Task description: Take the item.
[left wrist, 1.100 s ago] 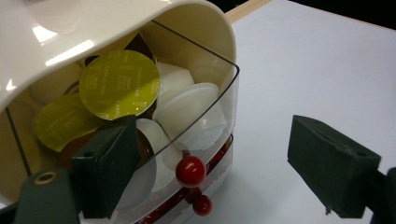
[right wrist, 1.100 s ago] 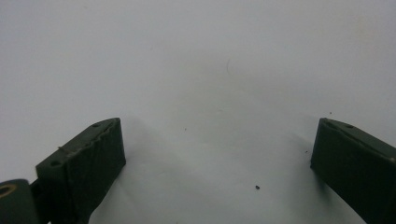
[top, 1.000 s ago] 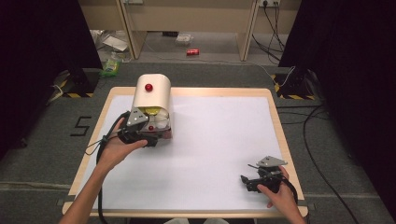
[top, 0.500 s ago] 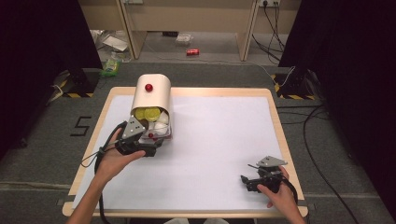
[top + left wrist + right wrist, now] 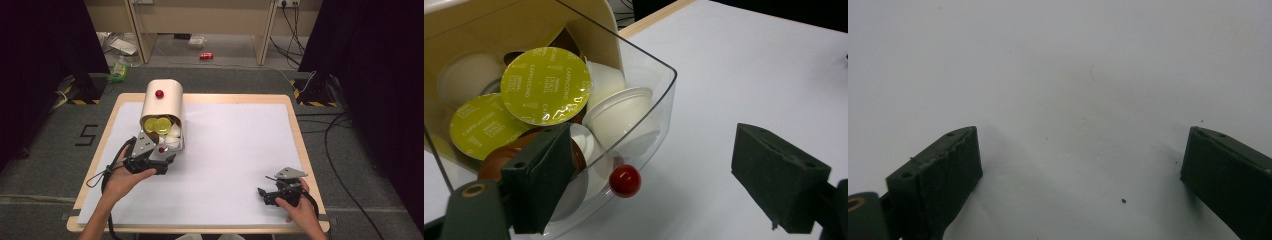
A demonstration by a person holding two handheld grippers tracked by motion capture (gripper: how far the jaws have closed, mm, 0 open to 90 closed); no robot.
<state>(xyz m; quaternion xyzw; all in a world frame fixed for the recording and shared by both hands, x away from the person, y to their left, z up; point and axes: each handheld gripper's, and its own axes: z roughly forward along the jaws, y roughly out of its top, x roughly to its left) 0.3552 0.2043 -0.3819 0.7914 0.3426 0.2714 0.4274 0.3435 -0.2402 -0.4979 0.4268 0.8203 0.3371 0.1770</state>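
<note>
Left gripper (image 5: 162, 161) of mine sits at the front of the drawer (image 5: 172, 142) in the high view, jaws spread wide and gripping nothing; the drawer is pulled out from the cream box (image 5: 161, 102) near the surface's (image 5: 240, 145) far left corner. Over at the near right edge my right gripper (image 5: 265, 192) rests on the surface, well apart from the box.

From the left gripper view, the clear drawer (image 5: 644, 130) holds capsules (image 5: 545, 85) (yellow-green lids, white cups), and its red knob (image 5: 625, 180) lies between my open jaws, nearer the left one.

Looking along the right gripper, its jaws stand wide apart over the bare white surface (image 5: 1058, 75).
</note>
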